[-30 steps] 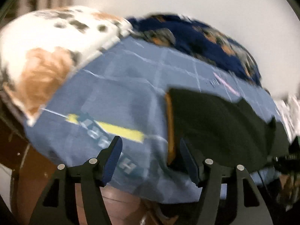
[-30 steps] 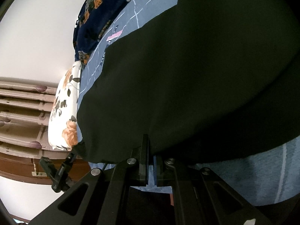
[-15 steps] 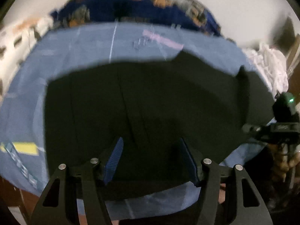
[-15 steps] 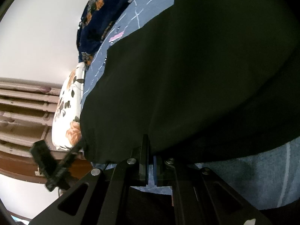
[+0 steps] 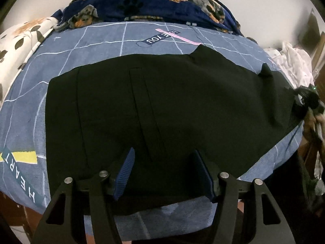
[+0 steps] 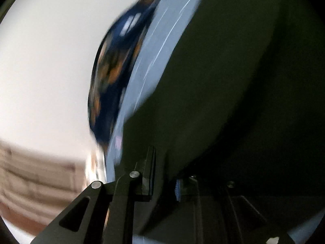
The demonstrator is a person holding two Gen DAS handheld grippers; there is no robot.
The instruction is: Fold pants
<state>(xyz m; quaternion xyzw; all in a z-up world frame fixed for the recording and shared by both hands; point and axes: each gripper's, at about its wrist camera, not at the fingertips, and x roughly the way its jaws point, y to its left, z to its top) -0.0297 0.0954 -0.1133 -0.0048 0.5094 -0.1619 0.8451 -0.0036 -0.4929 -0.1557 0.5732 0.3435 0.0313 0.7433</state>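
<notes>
Black pants (image 5: 162, 105) lie spread flat on a blue bedsheet (image 5: 97, 40) with white grid lines. My left gripper (image 5: 162, 166) is open, its blue-padded fingers (image 5: 126, 168) just above the near edge of the pants, holding nothing. In the right wrist view, which is motion-blurred, the pants (image 6: 233, 81) fill the right side. My right gripper (image 6: 164, 174) is shut on an edge of the black fabric, which drapes over its right finger. The right gripper also shows in the left wrist view (image 5: 306, 99) at the pants' far right end.
A dark blue dog-print blanket (image 5: 154, 2) lies at the back of the bed. A white flowered pillow (image 5: 18, 44) is at the left. White crumpled cloth (image 5: 292, 61) sits at the right. The bed's front edge is just below my left gripper.
My left gripper swung right from the bed's left end to face the middle of the pants. My right gripper, still shut on the fabric, has moved quickly, blurring its view.
</notes>
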